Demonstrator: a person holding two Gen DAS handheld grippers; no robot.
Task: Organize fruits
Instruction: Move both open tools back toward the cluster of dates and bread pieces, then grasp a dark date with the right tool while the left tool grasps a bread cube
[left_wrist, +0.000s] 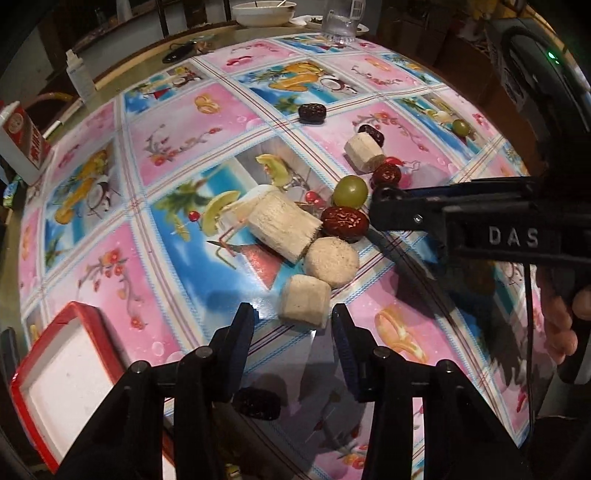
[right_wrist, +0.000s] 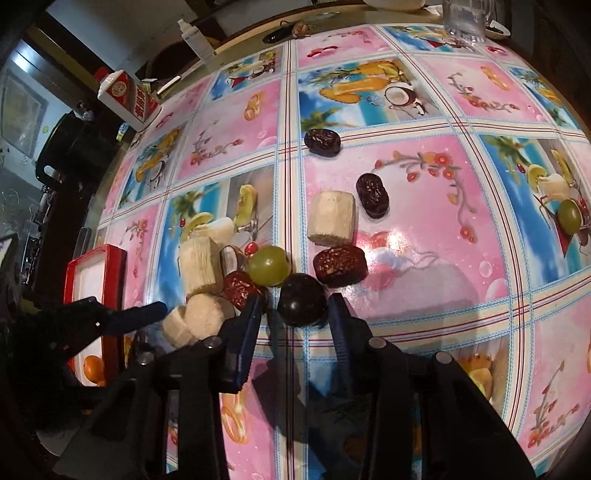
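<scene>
1. Left wrist view: left gripper low over the glossy table covered in a pink-and-blue fruit-print cloth, jaws spread wide with nothing between them.
2. Just beyond its fingertips, a short pale peeled cane piece lying on its side, touching neither finger.
3. Behind it, a round-ended pale cane piece and a longer pale cane cylinder, all three close together.
4. Touching the long cylinder's end, a wrinkled red date; just behind that, a green grape.
5. Farther back, a fourth pale cane piece with a red date beside it, a dark date behind it, another dark date apart to the left, and a second green grape well to the right.
6. Under the left finger, partly hidden, a dark date.
7. At lower left, a red-rimmed shallow box with white floor, holding nothing visible.
8. Right gripper entering from the right, tip beside the red date and grape; cannot tell its jaw state from here.
9. Right wrist view: right gripper jaws wide, a dark round plum-like fruit sitting between the fingertips on the cloth; contact with the pads unclear.
10. Just ahead, the green grape and a dark red date, either side of the dark fruit.
11. Left gripper at far left, next to the clustered cane pieces, with the red box behind it.
</scene>
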